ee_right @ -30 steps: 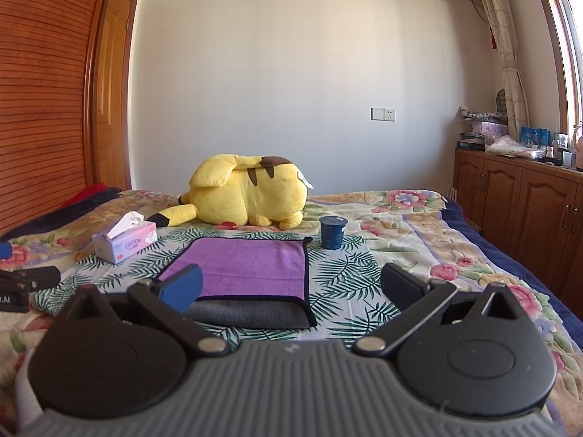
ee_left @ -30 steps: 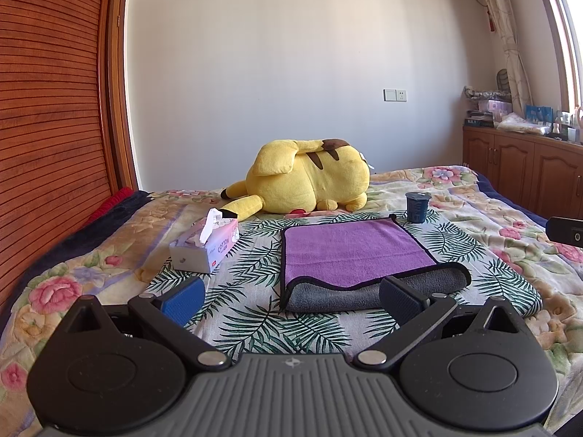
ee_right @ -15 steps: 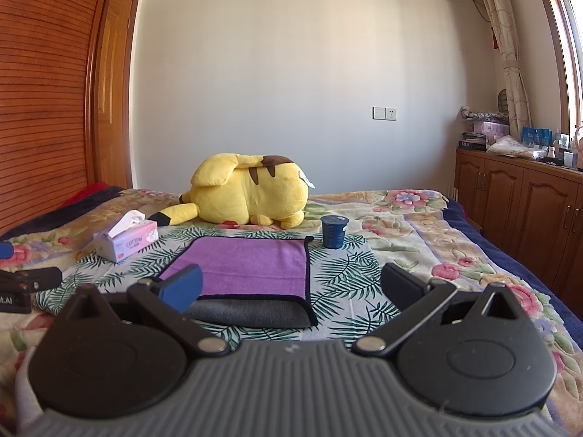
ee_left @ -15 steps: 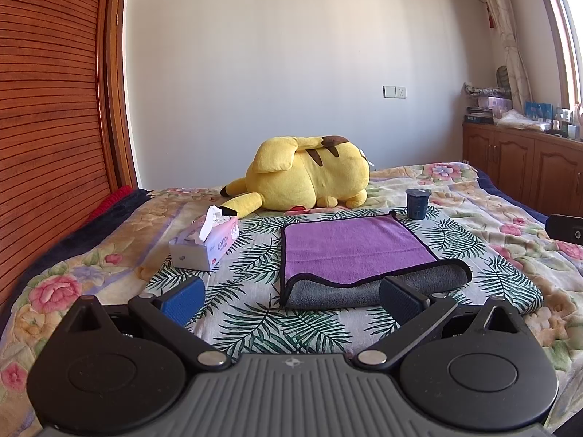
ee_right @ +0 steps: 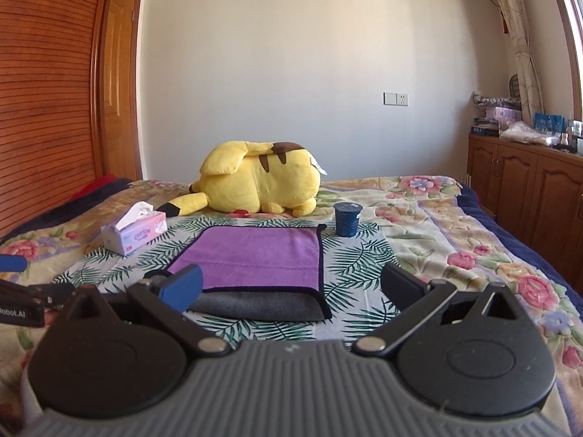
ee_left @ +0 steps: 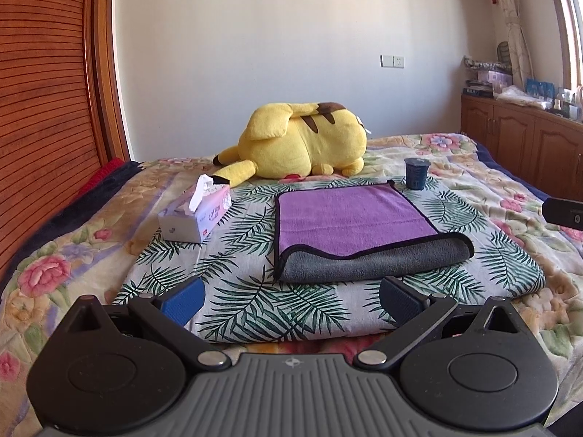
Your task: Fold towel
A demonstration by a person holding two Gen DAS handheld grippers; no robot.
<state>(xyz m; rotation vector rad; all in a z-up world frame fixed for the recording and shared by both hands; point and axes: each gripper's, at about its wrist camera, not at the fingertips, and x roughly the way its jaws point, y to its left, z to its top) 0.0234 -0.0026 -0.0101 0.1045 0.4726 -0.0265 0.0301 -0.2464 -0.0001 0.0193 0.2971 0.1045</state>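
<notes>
A towel point(ee_left: 349, 218), purple on top and grey underneath with a black hem, lies folded over on a palm-leaf cloth point(ee_left: 237, 284) on the bed; it also shows in the right wrist view point(ee_right: 255, 255). Its grey folded edge faces me. My left gripper point(ee_left: 291, 300) is open and empty, a little short of the towel's near edge. My right gripper point(ee_right: 291, 286) is open and empty, just short of the grey fold. The left gripper's tip shows at the left edge of the right wrist view point(ee_right: 22, 291).
A tissue box point(ee_left: 196, 215) sits left of the towel. A yellow plush toy point(ee_left: 302, 142) lies behind it. A dark blue cup point(ee_left: 416, 173) stands at the towel's far right corner. Wooden cabinets point(ee_right: 528, 196) line the right wall. A slatted wooden wardrobe point(ee_left: 43, 109) stands left.
Both grippers have stayed open and nearly still; the views shifted only slightly. The towel has not moved.
</notes>
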